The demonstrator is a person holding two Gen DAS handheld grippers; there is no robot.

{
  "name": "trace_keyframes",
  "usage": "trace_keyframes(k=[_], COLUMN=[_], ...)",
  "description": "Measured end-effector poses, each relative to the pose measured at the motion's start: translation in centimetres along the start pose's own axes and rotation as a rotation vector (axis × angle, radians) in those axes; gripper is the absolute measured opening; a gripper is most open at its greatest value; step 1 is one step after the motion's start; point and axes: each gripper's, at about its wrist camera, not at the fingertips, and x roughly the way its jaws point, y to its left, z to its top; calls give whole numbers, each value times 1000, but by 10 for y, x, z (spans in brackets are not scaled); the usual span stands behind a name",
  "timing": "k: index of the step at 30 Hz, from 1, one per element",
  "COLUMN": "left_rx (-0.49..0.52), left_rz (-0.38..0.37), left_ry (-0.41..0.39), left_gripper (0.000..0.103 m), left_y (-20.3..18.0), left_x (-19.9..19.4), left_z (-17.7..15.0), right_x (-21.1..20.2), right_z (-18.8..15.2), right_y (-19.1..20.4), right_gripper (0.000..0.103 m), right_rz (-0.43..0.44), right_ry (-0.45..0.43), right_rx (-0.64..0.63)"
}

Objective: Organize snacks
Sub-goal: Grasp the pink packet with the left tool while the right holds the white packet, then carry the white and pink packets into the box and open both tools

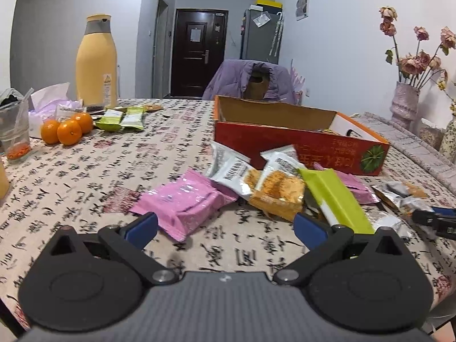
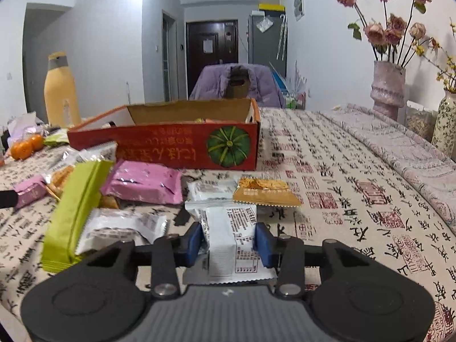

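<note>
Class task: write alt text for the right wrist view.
The right tongs grip a white snack packet above a patterned tablecloth. Beyond lie pink, green and orange packets before an open red cardboard box.

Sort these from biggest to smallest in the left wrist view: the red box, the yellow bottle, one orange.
1. red box
2. yellow bottle, though the box lies nearer, so this order is unsure
3. orange, clearly smallest

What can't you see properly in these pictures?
- Inside the red cardboard box: both wrist views, its front wall hides most of the contents.
- Small print on the white foil packet between the right gripper fingers: right view, too small.
- Green wrapper: left view, blurred.
</note>
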Motion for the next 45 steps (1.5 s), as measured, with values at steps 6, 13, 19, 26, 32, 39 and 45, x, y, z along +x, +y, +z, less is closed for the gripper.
trace_keyframes(k=[6,13,19,26,32,39,45], left_rx=[49,103,121,85,98,103,80], left_rz=[29,49,58,21,8,-10,25], left_ry=[35,125,205,248,221,188,125], left_gripper=[103,103,103,103,79,69,68], left_y=[13,27,38,44,41,38,37], left_x=[13,48,79,92,88,74,54], left_z=[15,33,35,32,32,25,18], right_x=[-17,-16,-9,-2,2,2,0], right_z=[9,16,13,13,13,12,13], right_y=[4,7,4,0,5,8,12], right_gripper=[40,40,40,40,40,40,40], right_rz=[17,17,7,-5,-2,2,9], right_ry=[-79,-96,-73,-57,-43,-31,-30], right_rx=[6,14,32,52,42,34,25])
